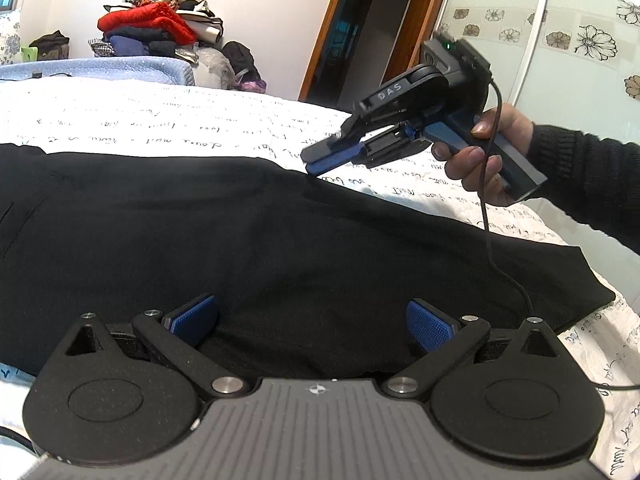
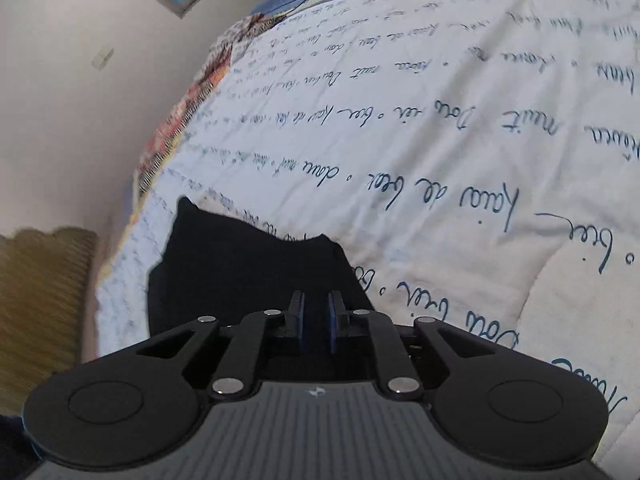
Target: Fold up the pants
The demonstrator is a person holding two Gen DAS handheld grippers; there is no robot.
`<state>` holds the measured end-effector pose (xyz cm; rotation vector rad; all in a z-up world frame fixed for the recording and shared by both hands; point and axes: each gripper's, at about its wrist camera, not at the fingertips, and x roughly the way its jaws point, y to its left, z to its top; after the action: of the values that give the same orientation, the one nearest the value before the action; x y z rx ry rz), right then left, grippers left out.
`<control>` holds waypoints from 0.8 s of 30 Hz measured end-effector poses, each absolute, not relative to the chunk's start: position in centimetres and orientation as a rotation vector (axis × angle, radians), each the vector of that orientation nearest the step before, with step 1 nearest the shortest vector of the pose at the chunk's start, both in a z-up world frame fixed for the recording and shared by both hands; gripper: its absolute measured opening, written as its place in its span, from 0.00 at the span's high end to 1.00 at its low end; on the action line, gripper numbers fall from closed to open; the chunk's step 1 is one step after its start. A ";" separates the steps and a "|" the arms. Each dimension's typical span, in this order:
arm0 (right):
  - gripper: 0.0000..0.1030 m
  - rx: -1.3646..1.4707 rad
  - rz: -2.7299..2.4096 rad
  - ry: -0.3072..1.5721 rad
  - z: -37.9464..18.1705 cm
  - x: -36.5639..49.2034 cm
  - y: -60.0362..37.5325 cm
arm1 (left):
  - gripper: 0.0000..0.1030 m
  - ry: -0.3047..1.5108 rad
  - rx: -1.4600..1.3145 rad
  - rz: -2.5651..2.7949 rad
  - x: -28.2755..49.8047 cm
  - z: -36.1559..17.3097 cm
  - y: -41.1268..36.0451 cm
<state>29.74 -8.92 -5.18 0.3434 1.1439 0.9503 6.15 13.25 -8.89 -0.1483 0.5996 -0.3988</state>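
Black pants (image 1: 280, 240) lie spread flat across a white bedspread (image 1: 160, 120) printed with handwriting. My left gripper (image 1: 310, 312) hovers low over the near side of the pants, open wide, with nothing between its blue pads (image 1: 192, 318). My right gripper (image 1: 314, 162), held by a hand (image 1: 480, 160), points down at the far edge of the pants, its tips just above the cloth. In the right wrist view the right gripper (image 2: 316, 308) shows only a narrow gap between its pads, and no cloth is visibly pinched. One end of the pants (image 2: 240, 264) lies beyond it.
A pile of clothes (image 1: 160, 28) is stacked at the far side of the bed, beside an open doorway (image 1: 352, 40). A black cable (image 1: 492, 220) trails from the right gripper across the pants. The bed's edge and a woven mat (image 2: 40, 300) show at the left.
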 end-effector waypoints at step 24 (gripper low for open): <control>0.35 0.635 1.389 1.299 -9.4 34.2 -6.4 | 0.01 0.608 -0.152 -0.380 6.1 -9.0 12.7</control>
<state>34.23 -6.37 -9.38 0.6355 1.2987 1.3895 6.05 12.69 -8.99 -0.1521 0.6079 -0.3796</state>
